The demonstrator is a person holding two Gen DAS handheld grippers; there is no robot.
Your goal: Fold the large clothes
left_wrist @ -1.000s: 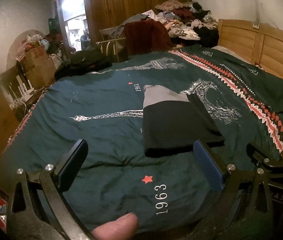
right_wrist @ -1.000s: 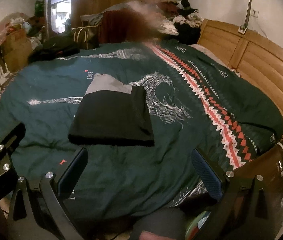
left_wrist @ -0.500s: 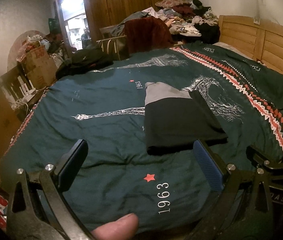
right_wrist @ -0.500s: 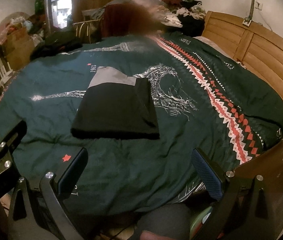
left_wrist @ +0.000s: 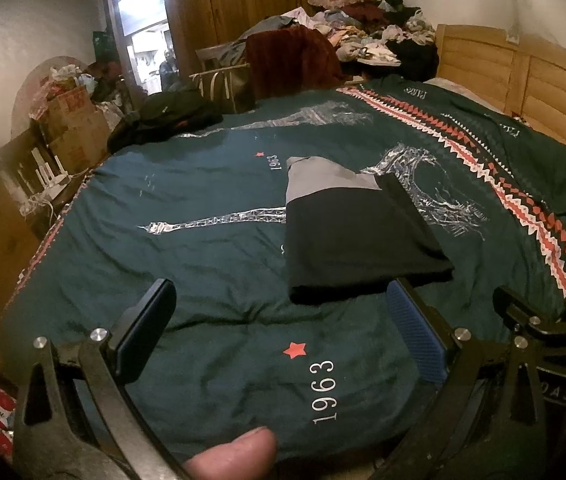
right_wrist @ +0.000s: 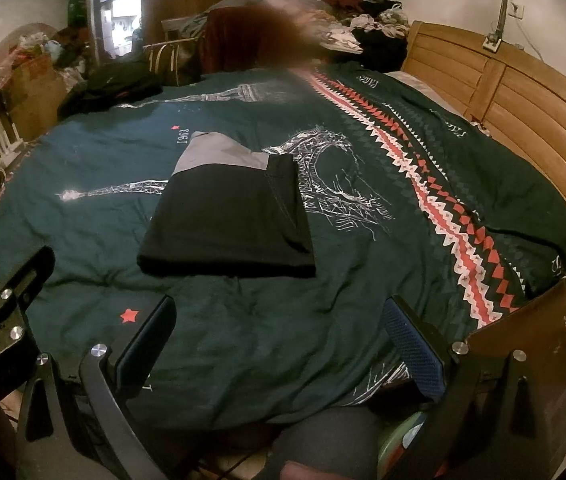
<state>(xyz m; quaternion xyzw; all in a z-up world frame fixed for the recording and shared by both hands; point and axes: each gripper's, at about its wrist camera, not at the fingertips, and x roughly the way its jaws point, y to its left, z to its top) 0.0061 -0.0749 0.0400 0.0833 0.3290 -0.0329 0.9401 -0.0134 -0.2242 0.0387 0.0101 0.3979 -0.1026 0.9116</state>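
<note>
Folded garment: a black and grey folded garment (left_wrist: 357, 232) (right_wrist: 229, 216) is lying flat on the dark green bedspread (left_wrist: 211, 248) (right_wrist: 363, 280), near its middle, beside the printed tower and wheel motifs.
Left gripper: the left gripper (left_wrist: 279, 328) is hovering over the near edge of the bedspread, jaws spread wide and gripping nothing; its right fingertip is covering a sliver of the garment's near corner.
Right gripper: the right gripper (right_wrist: 279, 336) is hanging short of the garment, jaws equally wide apart and empty.
Hand: a fingertip (left_wrist: 235, 456) is poking in at the bottom edge, the rest being cut off.
Headboard: the wooden headboard (left_wrist: 523, 76) (right_wrist: 515, 112) is running along the bedspread's right side, partly cropped by the lens rim.
Clothes pile: a heap of mixed clothes (left_wrist: 367, 36) is sitting beyond the bedspread's far end; in the right wrist view a blurred patch is masking part of it.
Doorway: a bright doorway (left_wrist: 143, 40) is glaring beyond the far left corner, its contents hard to make out.
</note>
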